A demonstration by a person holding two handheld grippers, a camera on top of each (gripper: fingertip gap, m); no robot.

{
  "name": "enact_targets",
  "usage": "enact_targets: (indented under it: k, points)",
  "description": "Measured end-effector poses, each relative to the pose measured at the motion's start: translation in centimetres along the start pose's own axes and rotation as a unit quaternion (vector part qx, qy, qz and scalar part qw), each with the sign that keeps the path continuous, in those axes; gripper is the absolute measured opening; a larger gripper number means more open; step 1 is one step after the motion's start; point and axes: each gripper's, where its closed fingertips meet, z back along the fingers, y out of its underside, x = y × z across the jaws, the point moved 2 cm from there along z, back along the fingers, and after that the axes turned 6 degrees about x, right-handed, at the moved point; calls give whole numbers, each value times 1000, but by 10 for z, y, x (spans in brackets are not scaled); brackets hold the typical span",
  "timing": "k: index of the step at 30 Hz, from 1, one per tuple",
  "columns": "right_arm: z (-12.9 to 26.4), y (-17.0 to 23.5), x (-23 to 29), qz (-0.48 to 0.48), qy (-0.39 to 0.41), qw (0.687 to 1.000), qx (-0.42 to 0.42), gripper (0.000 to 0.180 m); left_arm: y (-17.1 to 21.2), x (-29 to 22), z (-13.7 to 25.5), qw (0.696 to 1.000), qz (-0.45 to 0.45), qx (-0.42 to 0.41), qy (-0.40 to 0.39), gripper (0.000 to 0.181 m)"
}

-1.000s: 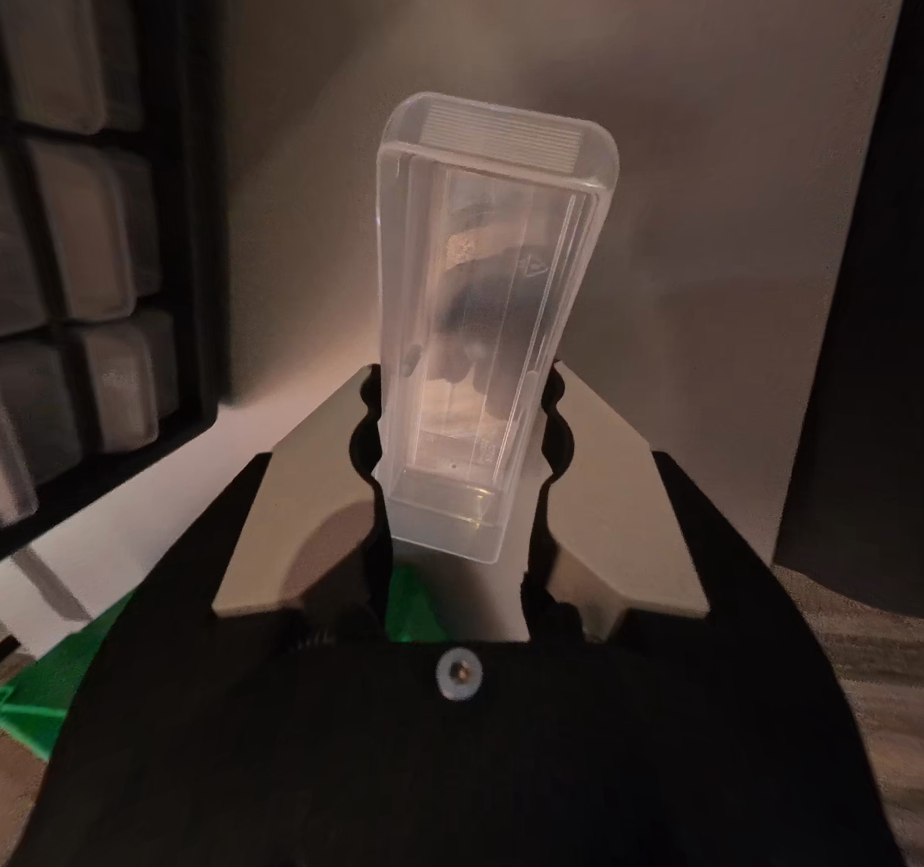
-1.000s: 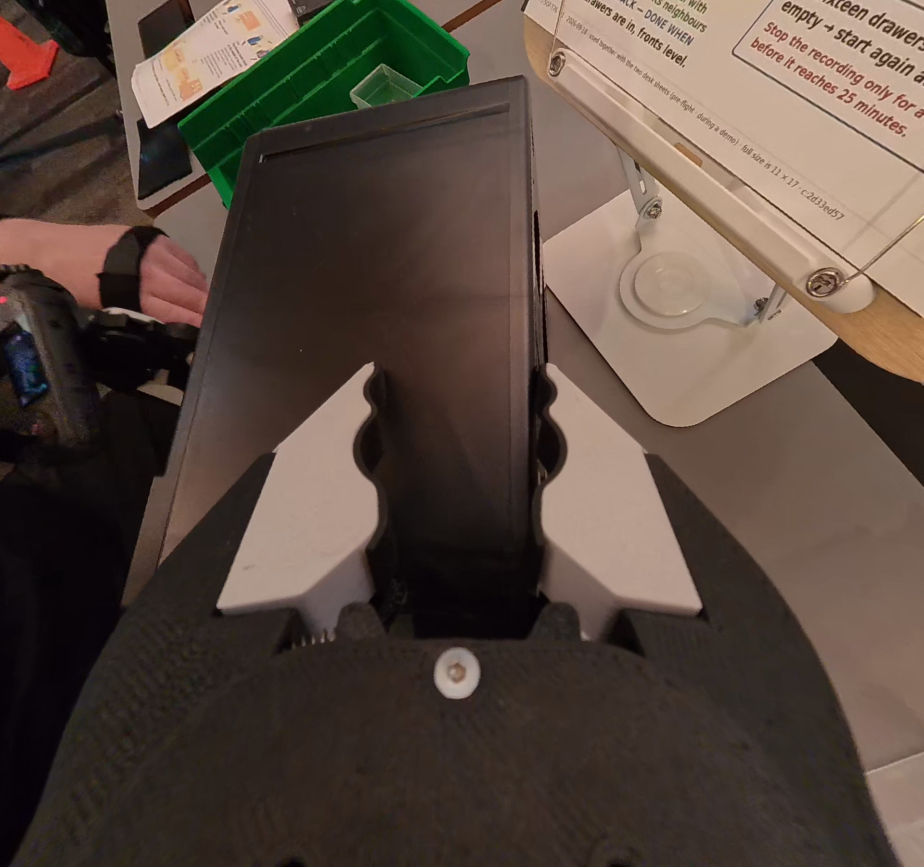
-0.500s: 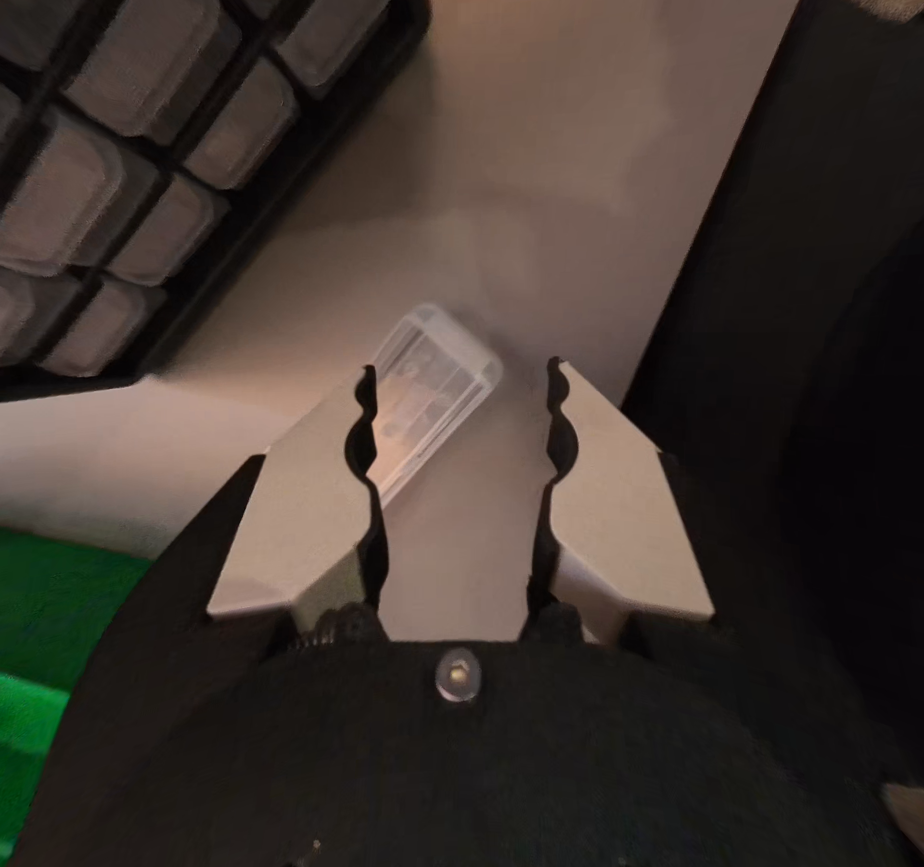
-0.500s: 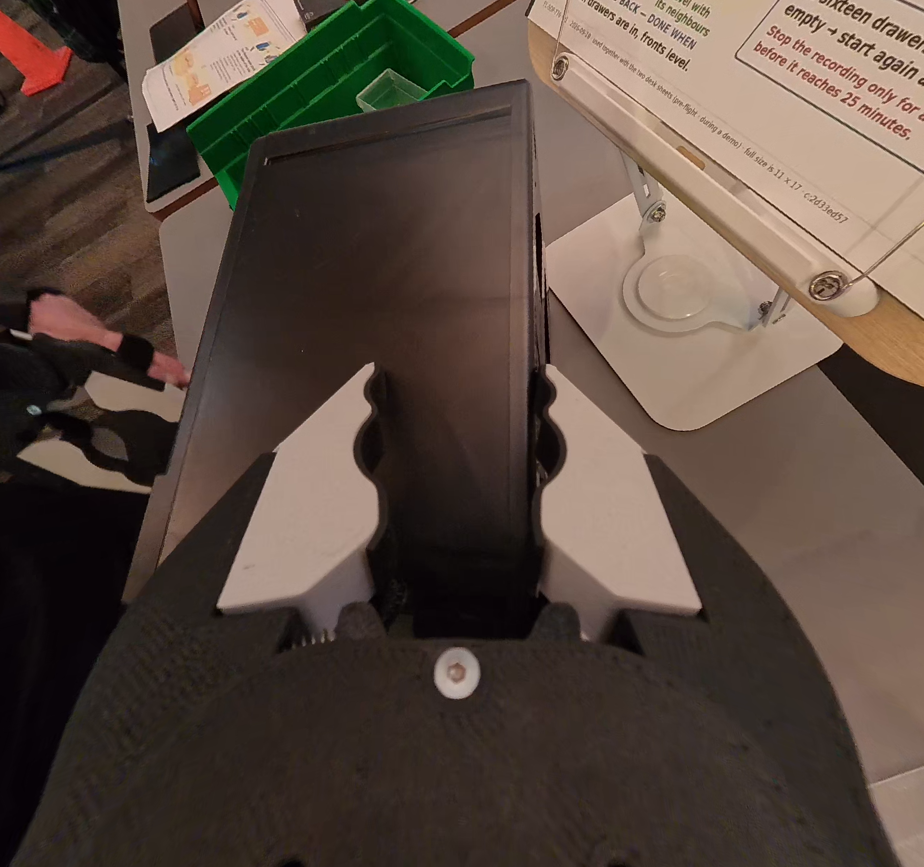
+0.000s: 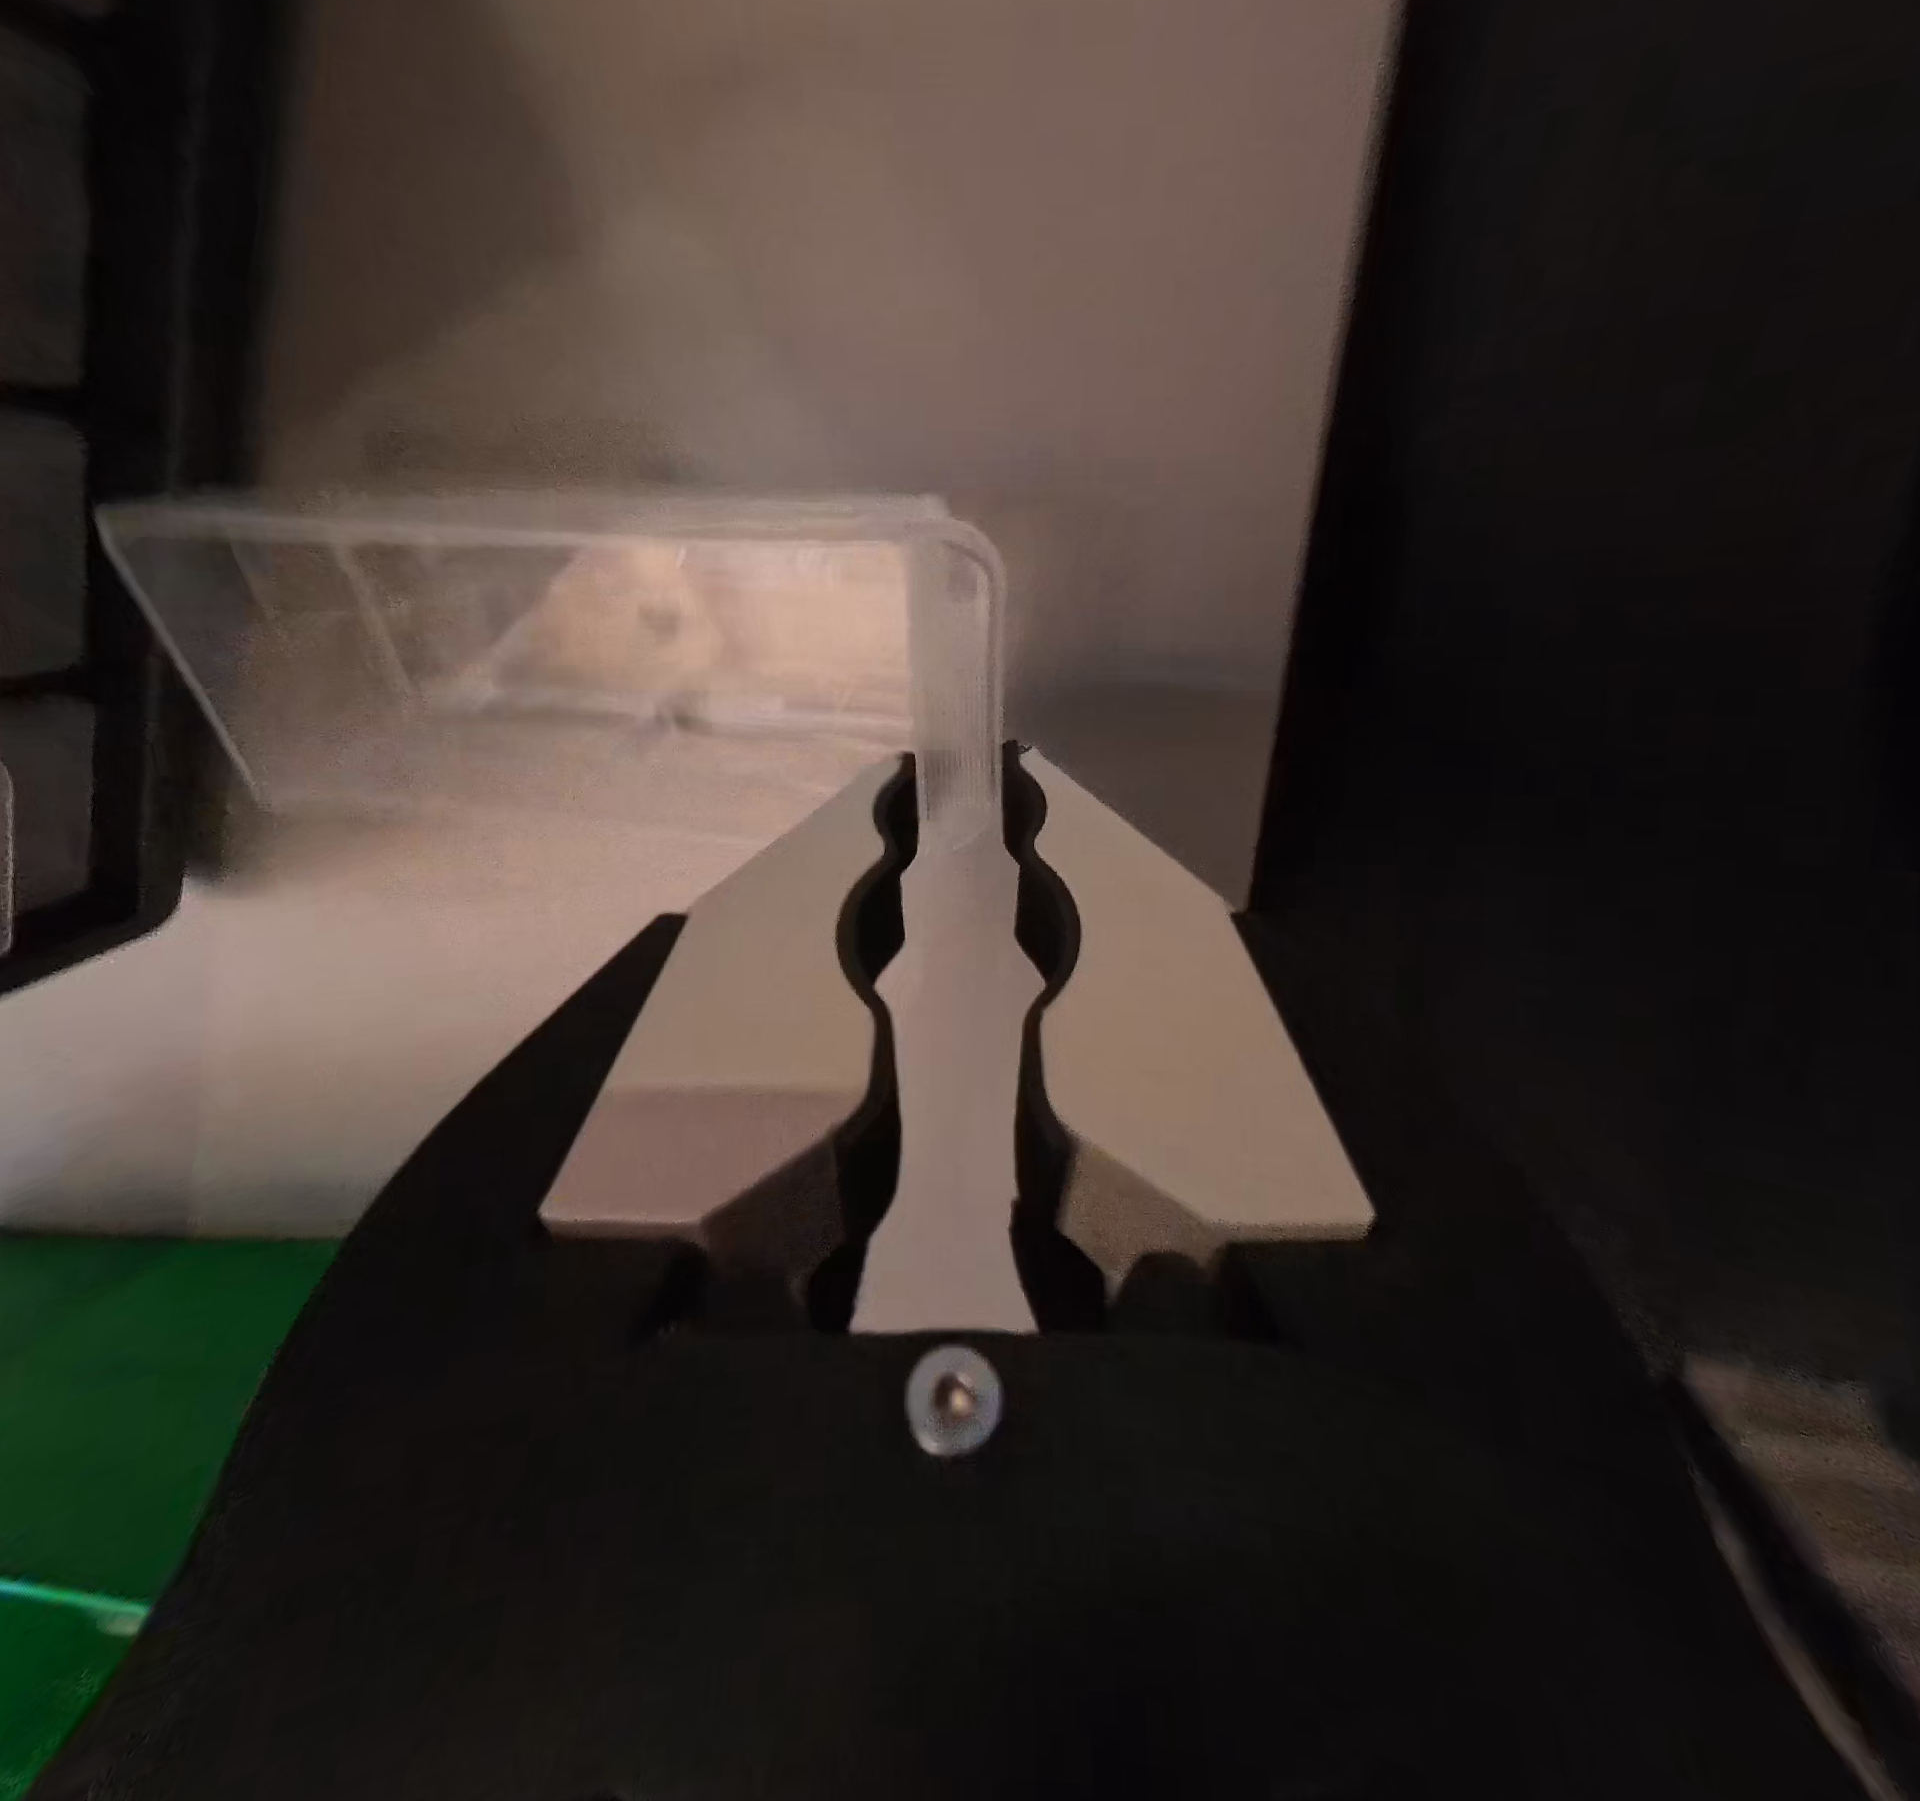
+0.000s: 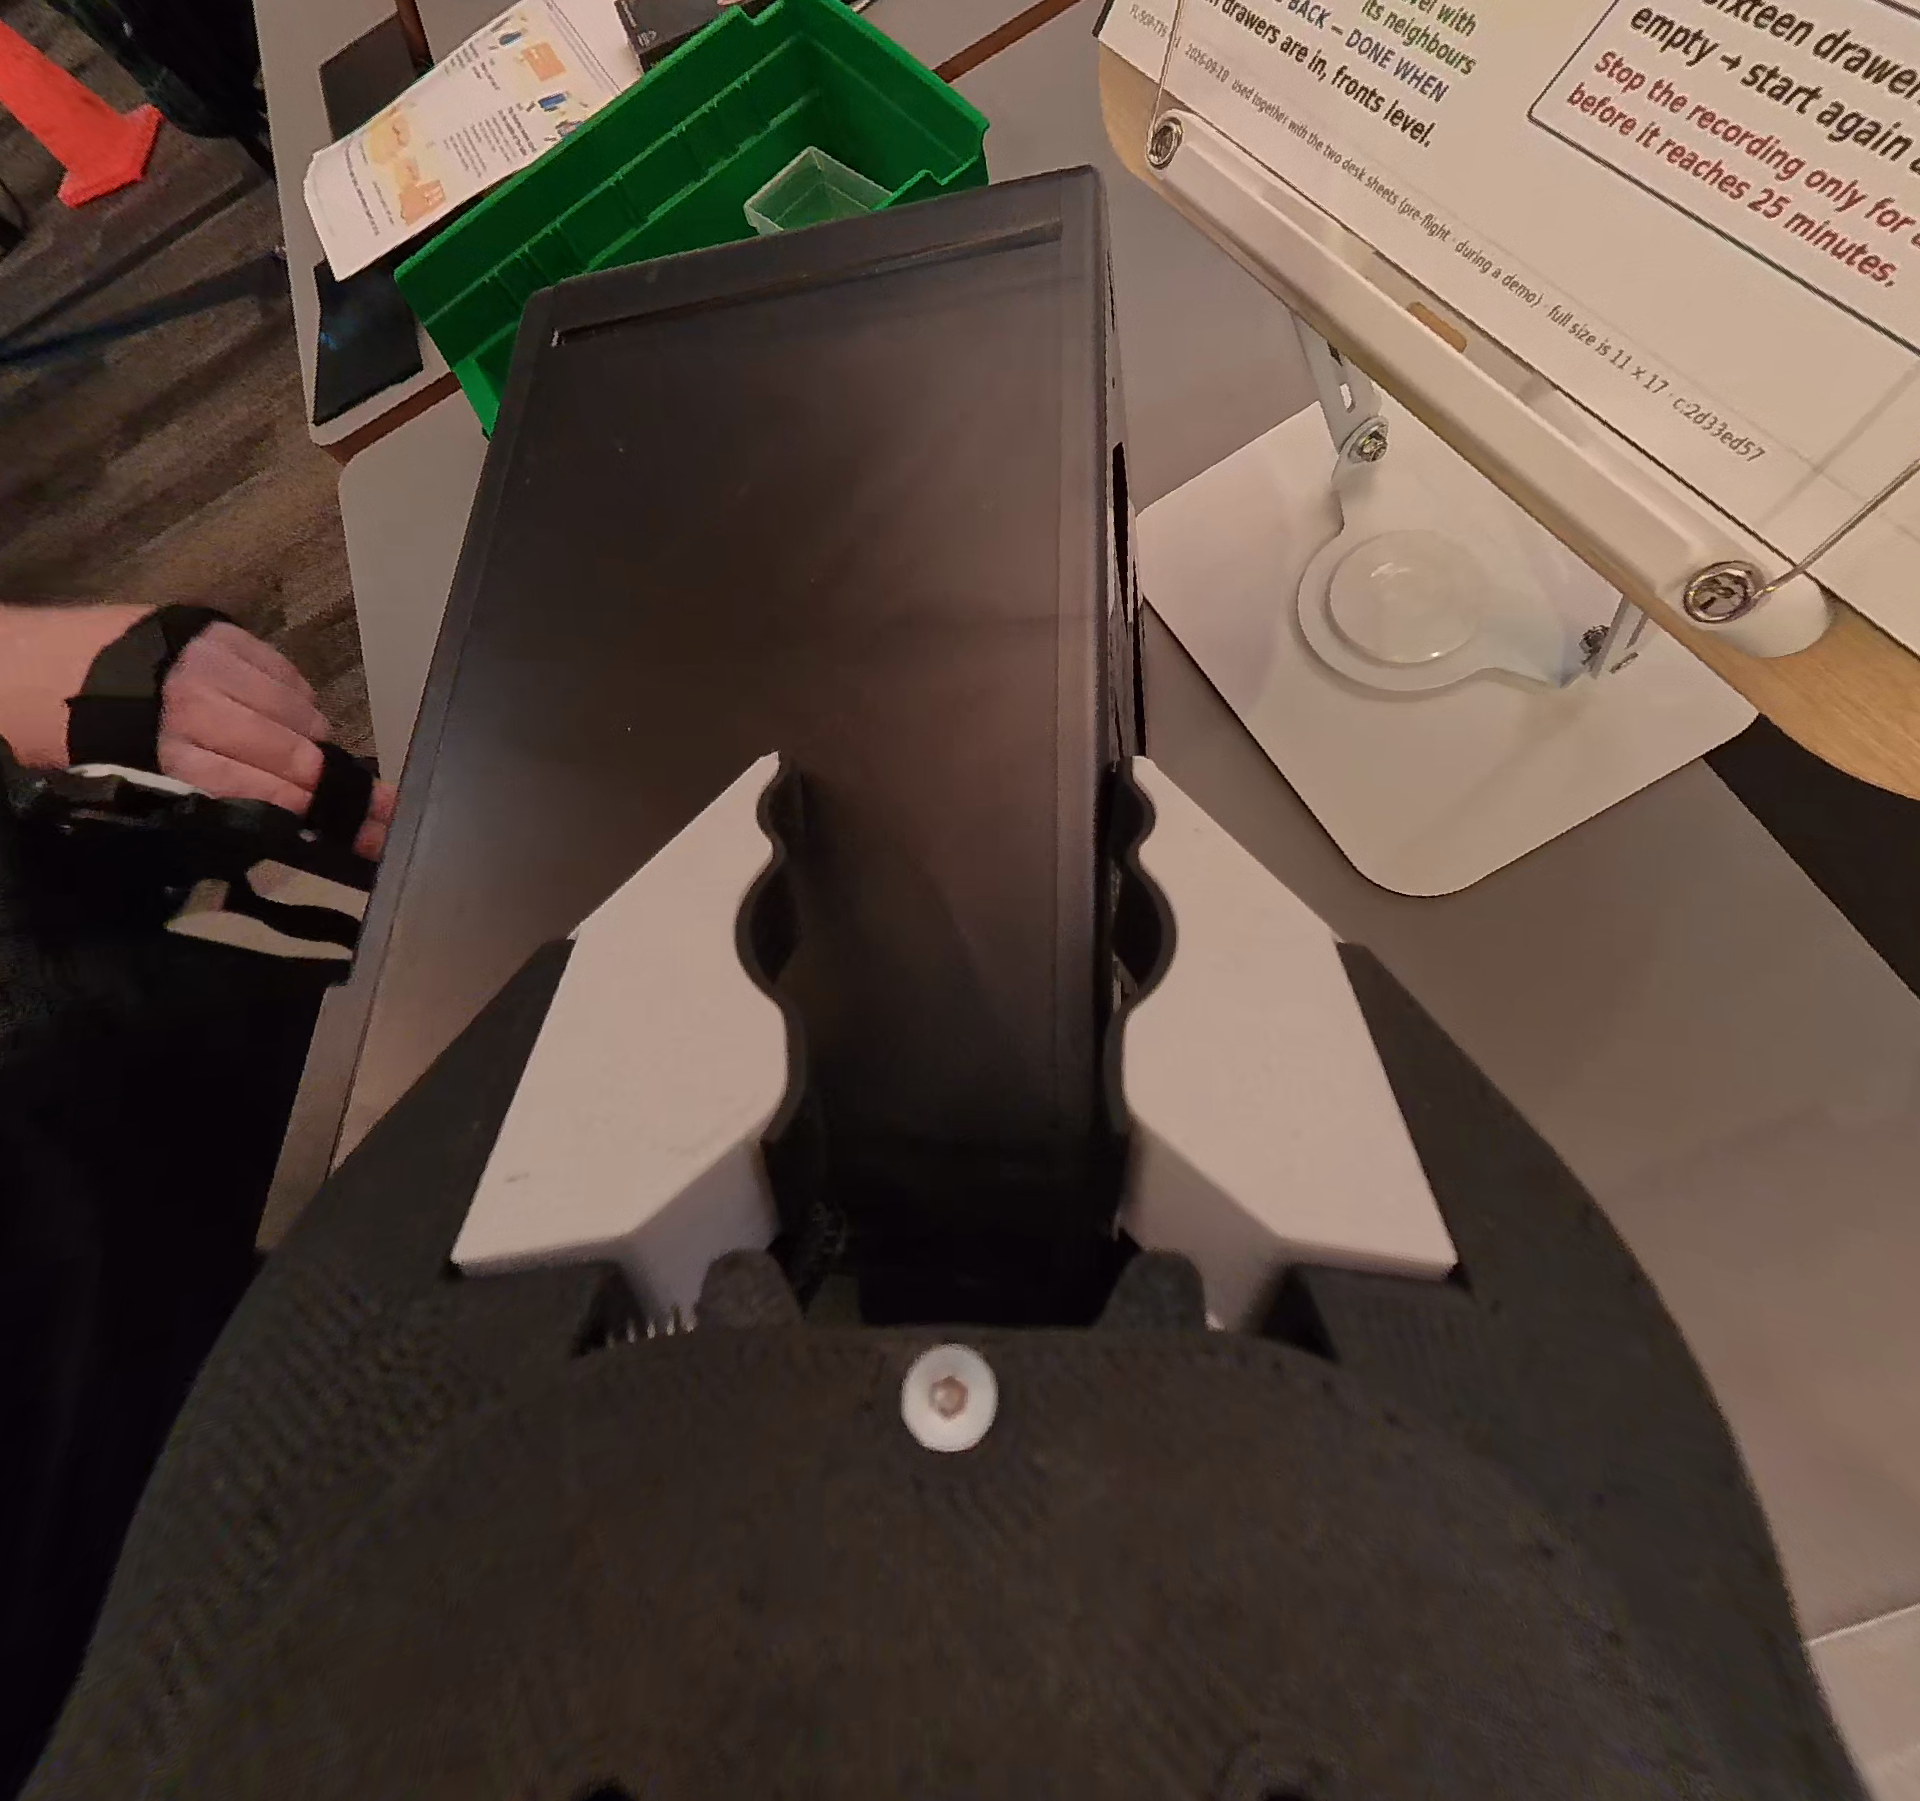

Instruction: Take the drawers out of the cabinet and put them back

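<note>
While the drawer (image 5: 540,650) lies on its side on the table (image 5: 312,1024), the left gripper (image 5: 956,795) pinches its front lip.

Cabinet (image 6: 790,608) stands just left of it; the right gripper (image 6: 951,785), jaws spread wide, straddles the cabinet's top edge, apparently steadying it. Next, I'd judge: turn the drawer and line it up with a slot.

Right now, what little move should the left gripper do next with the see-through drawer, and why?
Probably lift the clear drawer slightly and swing it toward the cabinet. The left gripper is shut on its front lip, the drawer lies sideways beside the cabinet's front, and the open right gripper sits over the cabinet's top.
</note>
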Motion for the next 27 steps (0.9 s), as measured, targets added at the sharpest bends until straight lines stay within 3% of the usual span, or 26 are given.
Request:
enact_targets:
  k: [2,6,8,9,13,15,18,23,25,27]
  points:
    - [0,0,0,0,0,1000,0,59,18,-14,6,997,-76,9,19,16]
    - [0,0,0,-1,-1,1000,-2,59,39,-6,6,999,-34,14,18,27]
    - [0,0,0,-3,-2,1000,-4,59,50,-1,5,999,-14,36,-4,63]
    - [0,0,0,-3,-2,1000,-5,59,52,2,8,999,2,32,-19,72]
    - [0,0,0,-2,-2,1000,-4,59,57,10,30,994,86,-33,-62,93]
    - [0,0,0,0,-3,1000,-3,59,60,18,39,985,121,-67,-102,113]
    - [0,0,0,1,-4,1000,-2,59,67,30,29,980,149,-74,-113,128]
    - [0,0,0,-4,-4,1000,-6,59,61,50,-2,987,131,-61,-74,127]
    - [0,0,0,-5,-4,1000,-6,59,66,48,-17,991,119,-52,-34,115]
    - [0,0,0,-5,-4,1000,-6,59,61,49,-18,987,125,-100,-9,92]
